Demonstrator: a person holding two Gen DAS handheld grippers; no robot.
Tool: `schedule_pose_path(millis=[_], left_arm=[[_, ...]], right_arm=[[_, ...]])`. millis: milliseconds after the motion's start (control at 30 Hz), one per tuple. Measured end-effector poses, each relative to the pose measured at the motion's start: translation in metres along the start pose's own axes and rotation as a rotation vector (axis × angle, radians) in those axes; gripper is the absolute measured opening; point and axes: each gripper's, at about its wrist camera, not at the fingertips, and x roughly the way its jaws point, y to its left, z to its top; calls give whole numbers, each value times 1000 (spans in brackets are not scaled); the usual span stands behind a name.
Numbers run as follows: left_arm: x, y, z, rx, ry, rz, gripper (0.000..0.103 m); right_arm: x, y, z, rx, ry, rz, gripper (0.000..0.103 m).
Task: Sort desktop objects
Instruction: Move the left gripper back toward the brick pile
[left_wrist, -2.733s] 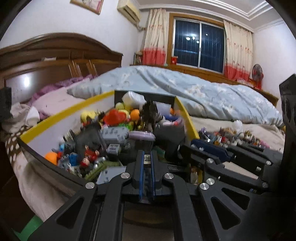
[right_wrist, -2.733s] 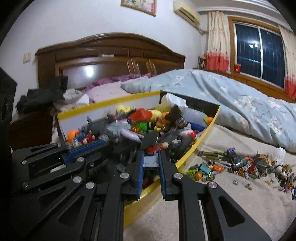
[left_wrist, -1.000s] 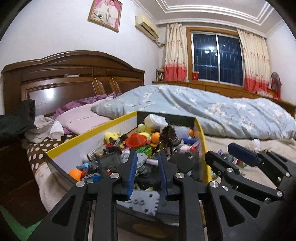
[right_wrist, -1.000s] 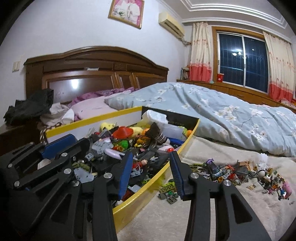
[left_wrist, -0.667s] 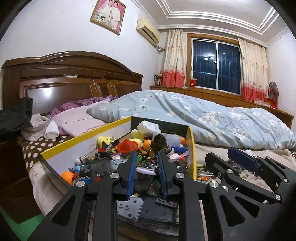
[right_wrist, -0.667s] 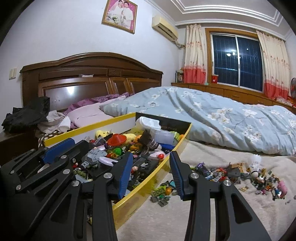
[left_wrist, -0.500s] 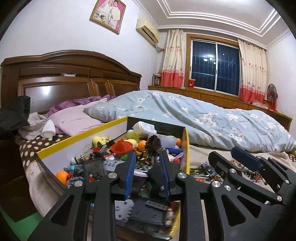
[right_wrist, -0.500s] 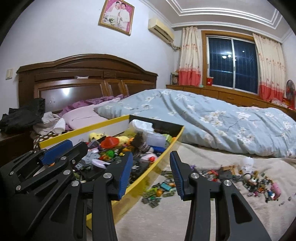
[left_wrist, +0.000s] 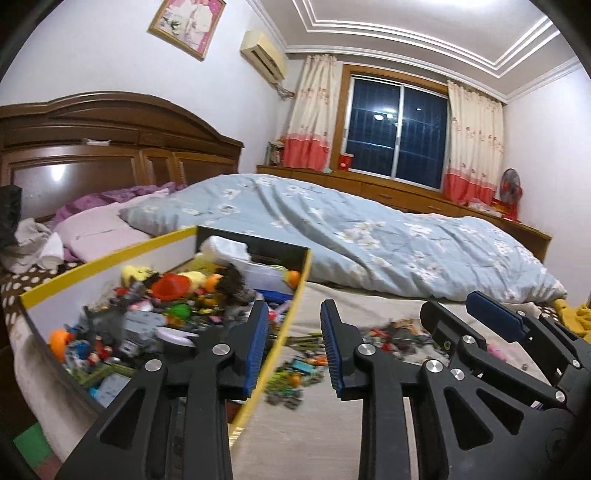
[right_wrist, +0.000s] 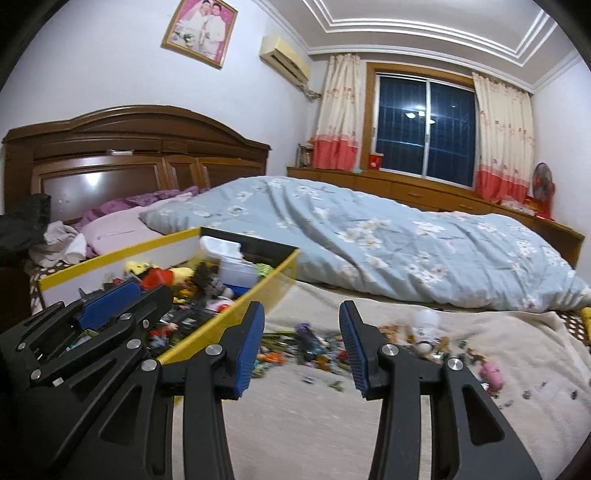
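Observation:
A yellow-rimmed box full of small toys lies on the bed at the left; it also shows in the right wrist view. A scatter of small loose toys lies on the beige sheet to its right, also seen in the left wrist view. My left gripper is open and empty, held over the box's right rim. My right gripper is open and empty, held above the scattered toys. Each gripper shows at the edge of the other's view.
A blue flowered quilt lies heaped behind the toys. A wooden headboard and pillows stand at the left. Bare beige sheet lies in front of the toys. A pink toy lies at the right.
Both grippers were shut on small pieces over the box 2.7 s ago; they opened, lifted back and swung right. Both jaws are wider now.

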Motion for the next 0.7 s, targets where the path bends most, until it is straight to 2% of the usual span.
schedule_pose_path(millis=[200, 333, 467, 567, 700], left_arm=[[7, -25, -9, 9, 45, -70, 30], [9, -53, -20, 63, 64, -109, 30], [13, -82, -33, 130, 115, -156, 30], [19, -94, -38, 142, 171, -187, 30], [21, -108, -44, 158, 178, -205, 30]], right_arm=[[-6, -27, -10, 5, 49, -72, 43], [-14, -50, -24, 25, 89, -114, 43], [-21, -70, -41, 26, 129, -162, 43], [-23, -85, -51, 34, 161, -194, 43], [-27, -98, -57, 53, 166, -213, 43]])
